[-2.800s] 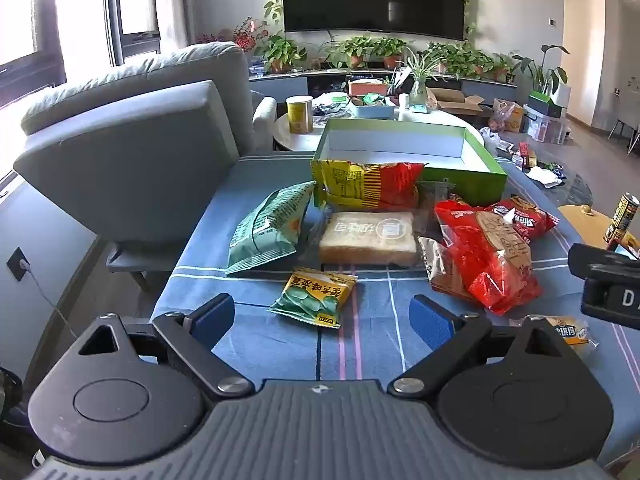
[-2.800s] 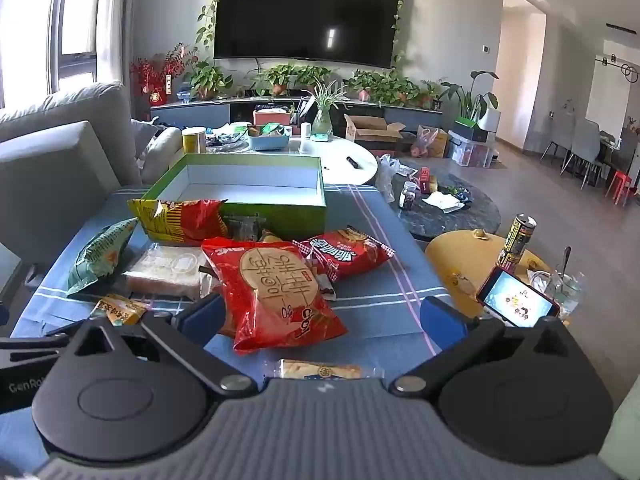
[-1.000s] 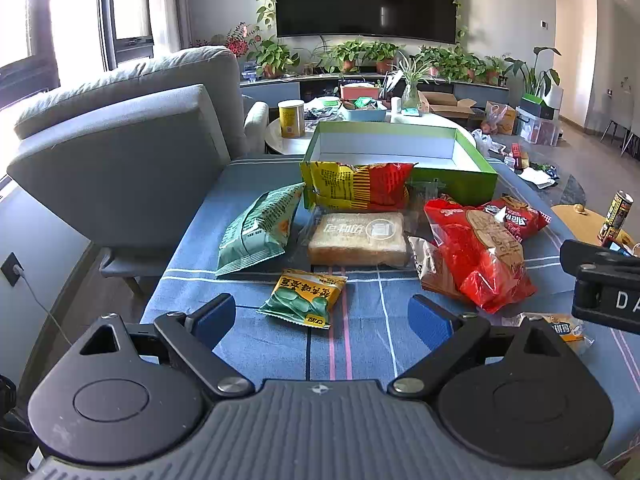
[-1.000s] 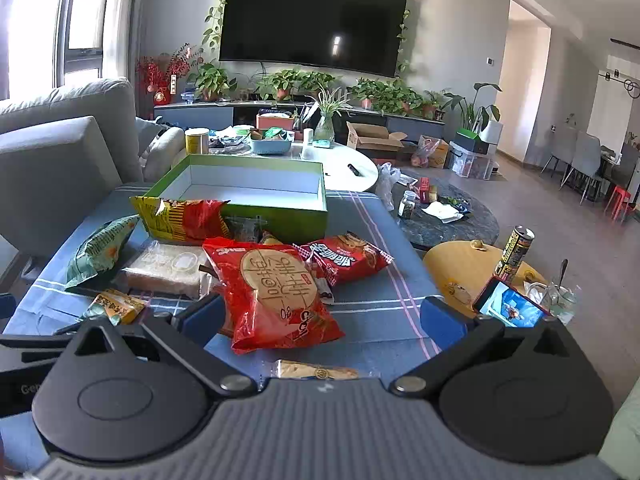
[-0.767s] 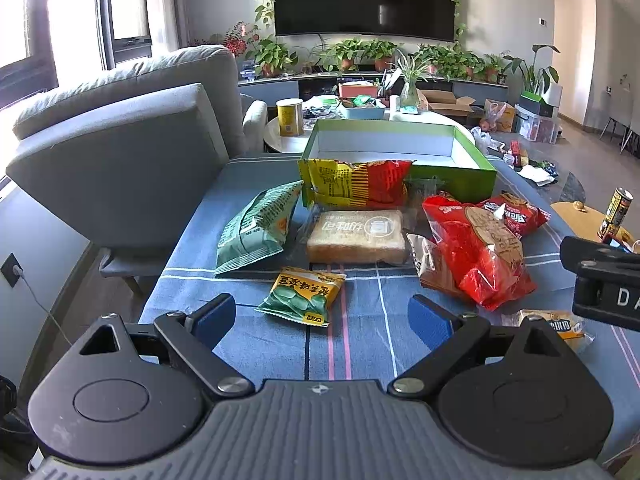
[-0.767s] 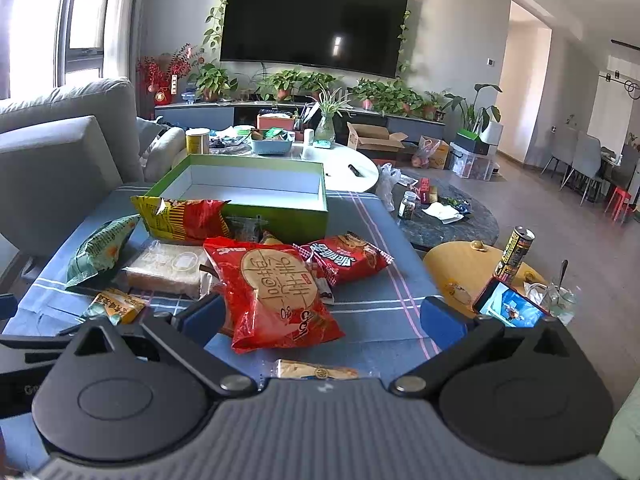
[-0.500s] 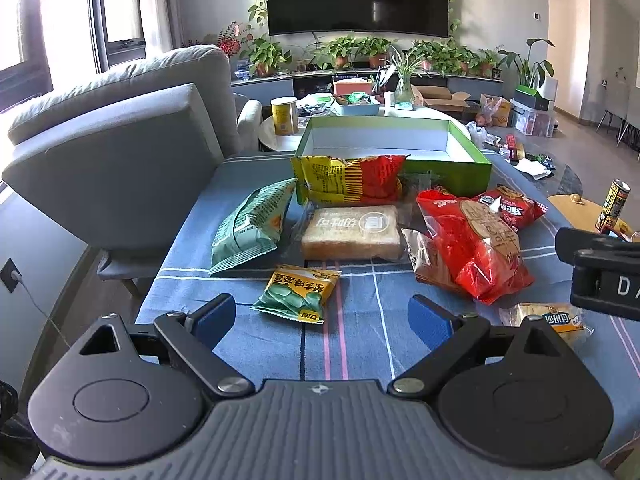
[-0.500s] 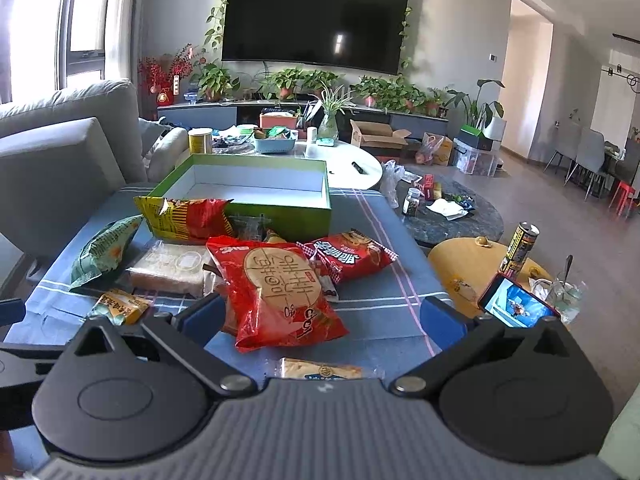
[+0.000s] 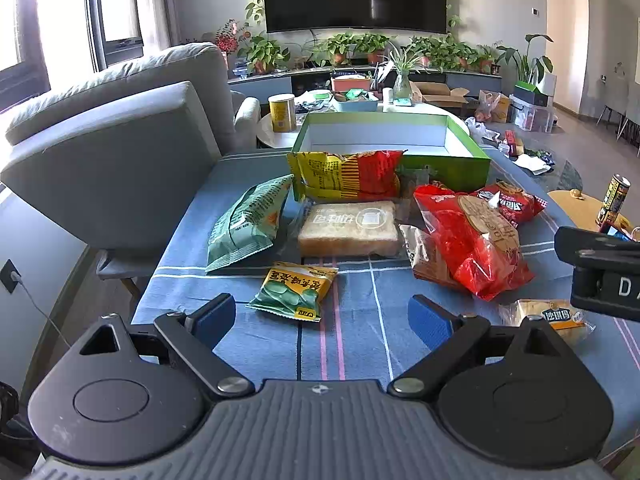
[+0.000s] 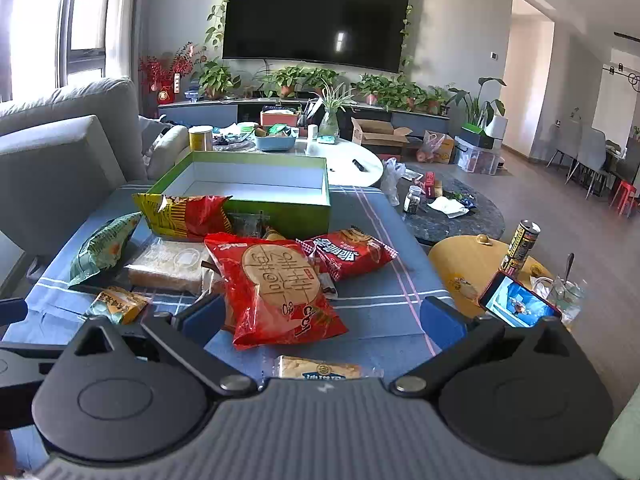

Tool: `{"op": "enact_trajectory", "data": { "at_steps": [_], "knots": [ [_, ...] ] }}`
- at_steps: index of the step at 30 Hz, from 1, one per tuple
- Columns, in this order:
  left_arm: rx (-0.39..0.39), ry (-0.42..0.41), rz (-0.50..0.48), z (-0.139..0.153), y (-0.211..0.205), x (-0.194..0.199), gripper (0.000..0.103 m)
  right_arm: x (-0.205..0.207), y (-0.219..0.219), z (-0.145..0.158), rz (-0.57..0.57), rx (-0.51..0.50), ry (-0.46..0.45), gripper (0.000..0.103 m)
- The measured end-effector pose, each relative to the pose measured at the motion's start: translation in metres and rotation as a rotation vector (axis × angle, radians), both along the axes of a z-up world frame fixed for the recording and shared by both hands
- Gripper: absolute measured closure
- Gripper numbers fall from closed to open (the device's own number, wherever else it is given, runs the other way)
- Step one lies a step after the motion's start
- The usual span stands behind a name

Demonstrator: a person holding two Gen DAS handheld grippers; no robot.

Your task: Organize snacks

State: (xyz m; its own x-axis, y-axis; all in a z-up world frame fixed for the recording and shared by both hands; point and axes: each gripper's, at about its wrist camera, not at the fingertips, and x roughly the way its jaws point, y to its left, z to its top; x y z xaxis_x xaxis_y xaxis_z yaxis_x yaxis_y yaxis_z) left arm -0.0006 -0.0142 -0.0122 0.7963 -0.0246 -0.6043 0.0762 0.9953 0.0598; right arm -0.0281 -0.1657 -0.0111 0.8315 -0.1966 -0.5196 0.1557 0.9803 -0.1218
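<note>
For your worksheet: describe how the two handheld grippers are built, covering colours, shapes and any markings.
Both the left gripper and the right gripper have a ribbed dark grey body, two rounded black housings with circular insets, black linkage arms on silver pivots, and blue finger pads. In the left view, the right gripper's side shows a white "D".

Home living room. Large wall-mounted TV [image 10: 316,16] at 12 o'clock, trailing vines around it; row of potted plants [image 10: 304,80] on low console beneath. Grey sofa [image 9: 116,136] at 9–10 o'clock beside bright window [image 10: 86,12]. White round coffee table [image 10: 352,168] cluttered with household bits. Dining chairs [image 10: 592,156] at 2–3 o'clock. Snack packets on blue plaid tablecloth [image 9: 360,320], open green box [image 9: 448,172] behind them.
</note>
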Motion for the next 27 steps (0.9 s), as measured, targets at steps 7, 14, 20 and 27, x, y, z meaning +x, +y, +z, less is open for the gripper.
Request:
{"op": "enact_trajectory", "data": {
  "at_steps": [7, 14, 20, 27],
  "knots": [
    [-0.018, 0.000, 0.006, -0.001, 0.001, 0.002, 0.010, 0.001, -0.002, -0.003, -0.004, -0.014, 0.002, 0.000],
    [-0.037, -0.012, 0.014, -0.003, -0.004, 0.009, 0.010, 0.007, -0.009, -0.009, -0.010, 0.007, 0.014, 0.000],
    [-0.090, 0.030, -0.029, -0.018, -0.014, 0.023, 0.010, 0.023, -0.029, -0.020, -0.038, 0.079, 0.041, 0.000],
    [-0.162, 0.006, -0.086, -0.025, -0.032, 0.046, 0.010, 0.036, -0.063, -0.034, -0.069, 0.242, 0.039, 0.000]
  ]
}}
